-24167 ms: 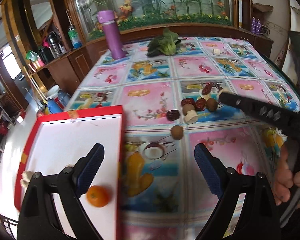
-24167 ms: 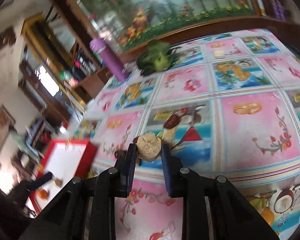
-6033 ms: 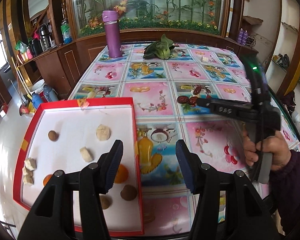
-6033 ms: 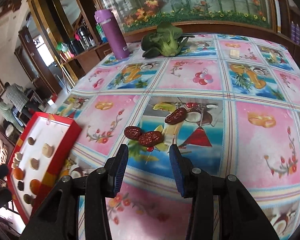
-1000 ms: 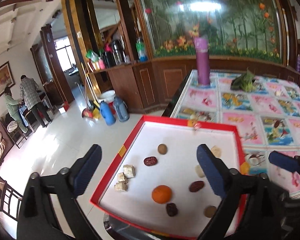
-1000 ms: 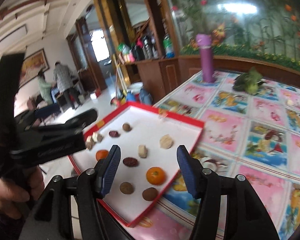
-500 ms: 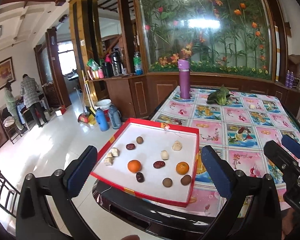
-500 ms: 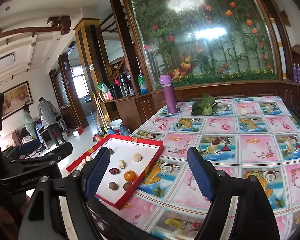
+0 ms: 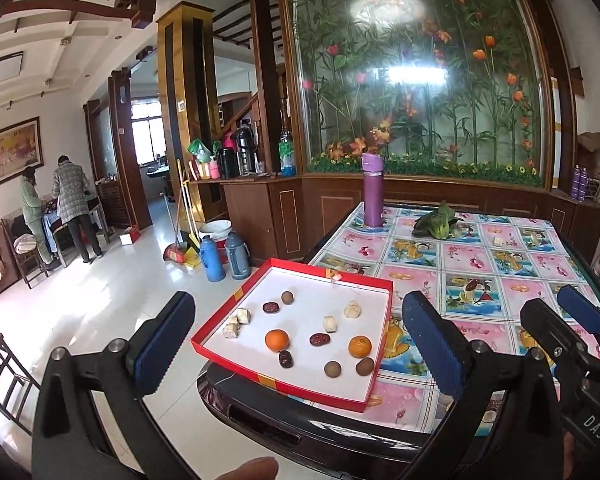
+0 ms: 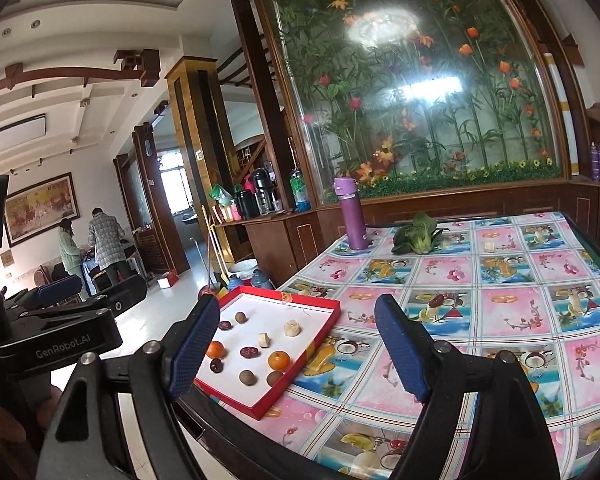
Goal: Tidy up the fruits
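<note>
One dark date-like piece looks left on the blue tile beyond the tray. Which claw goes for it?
Right, probably. The piece lies on the right claw's side of the tray; the left claw faces the tray. Both are open and empty.

**Bench contents by position**

Bench point(image 9: 480, 276): tray point(image 9: 374, 378) on its near left corner, one corner overhanging the edge.
In tray: two oranges point(image 9: 277, 339) near the middle and right; dates point(image 9: 320, 339) between and before them; round fruits point(image 9: 332, 368) along the near right side, one more at the far left point(image 9: 287, 297); pale chunks point(image 9: 236, 322) by the left wall, others point(image 9: 352, 309) toward the far right.
Far end of bench: flask point(image 9: 372, 190) upright at left; leafy vegetable point(image 9: 436, 226) to its right.
Floor, left of bench: two thermos jugs point(image 9: 224, 256) side by side.
</note>
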A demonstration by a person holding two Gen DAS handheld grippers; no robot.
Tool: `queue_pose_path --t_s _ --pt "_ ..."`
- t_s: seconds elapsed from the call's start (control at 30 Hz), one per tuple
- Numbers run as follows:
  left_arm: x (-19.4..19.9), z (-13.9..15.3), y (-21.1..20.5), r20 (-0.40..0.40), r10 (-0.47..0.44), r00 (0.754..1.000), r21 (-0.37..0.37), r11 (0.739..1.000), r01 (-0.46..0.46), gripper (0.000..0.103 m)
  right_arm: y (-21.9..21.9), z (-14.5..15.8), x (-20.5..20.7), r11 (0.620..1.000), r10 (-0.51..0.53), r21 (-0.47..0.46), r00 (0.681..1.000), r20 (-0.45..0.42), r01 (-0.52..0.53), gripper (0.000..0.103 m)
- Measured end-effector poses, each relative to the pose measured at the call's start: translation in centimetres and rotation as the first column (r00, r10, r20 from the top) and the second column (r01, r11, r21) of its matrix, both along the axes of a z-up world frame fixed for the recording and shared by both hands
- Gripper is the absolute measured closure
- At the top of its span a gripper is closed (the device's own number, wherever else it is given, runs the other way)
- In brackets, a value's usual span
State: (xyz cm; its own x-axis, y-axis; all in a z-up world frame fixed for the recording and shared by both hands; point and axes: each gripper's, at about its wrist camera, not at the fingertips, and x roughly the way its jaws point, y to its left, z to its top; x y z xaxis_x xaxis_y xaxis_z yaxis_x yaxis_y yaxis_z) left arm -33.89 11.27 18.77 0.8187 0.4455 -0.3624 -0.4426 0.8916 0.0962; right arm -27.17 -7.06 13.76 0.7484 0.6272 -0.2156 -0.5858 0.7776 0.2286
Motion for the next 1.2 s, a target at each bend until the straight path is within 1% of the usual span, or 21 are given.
queue_pose_path --t_s 0.2,0.5,0.77,1.2 --pt "-0.6 0.5 -0.6 0.013 -0.01 1.0 0.026 1.0 0.01 0.0 0.1 0.1 -0.6 1.0 0.008 0.0 1.0 0.018 -0.008 0.023" --pt "-1.1 0.6 -0.7 0.017 -0.012 1.0 0.014 1.0 0.011 0.0 0.3 0.6 -1.6 1.0 0.022 0.004 0.999 0.037 -0.022 0.023" --pt "-1.7 0.8 -0.7 0.029 -0.004 1.0 0.013 1.0 0.003 0.0 0.8 1.0 -2.7 1.0 0.029 -0.013 0.997 0.072 -0.028 0.023" --pt "-3.0 1.8 -0.6 0.053 0.004 0.999 0.008 1.0 -0.004 0.0 1.1 1.4 -3.1 0.999 0.04 -0.019 0.996 0.08 -0.038 0.022"
